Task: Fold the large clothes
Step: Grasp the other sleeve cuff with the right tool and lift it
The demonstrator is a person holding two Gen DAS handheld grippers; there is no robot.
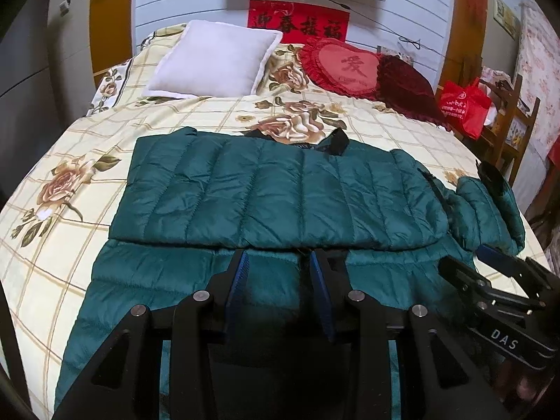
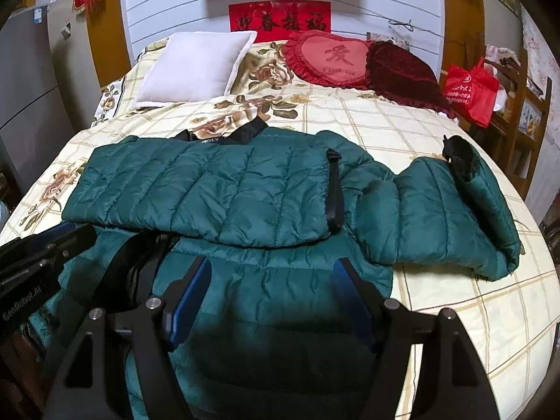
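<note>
- Both views show even, fairly dim indoor light with a cool cast; no lamp shows.
- The pale floral bedspread (image 1: pixel 196 129) is the brightest surface, without glare.
- The teal down jacket (image 2: pixel 217 189) carries soft sheen on its quilting, and a dark shadow falls on it beneath the right gripper (image 2: pixel 273 301).
- Strong fisheye bending curves the bed edges and walls; corners vignette to black.
- The left gripper (image 1: pixel 278 280) looks slightly soft close up.

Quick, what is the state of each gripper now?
Left gripper: open, holding nothing, over the green jacket.
Right gripper: open, holding nothing.
</note>
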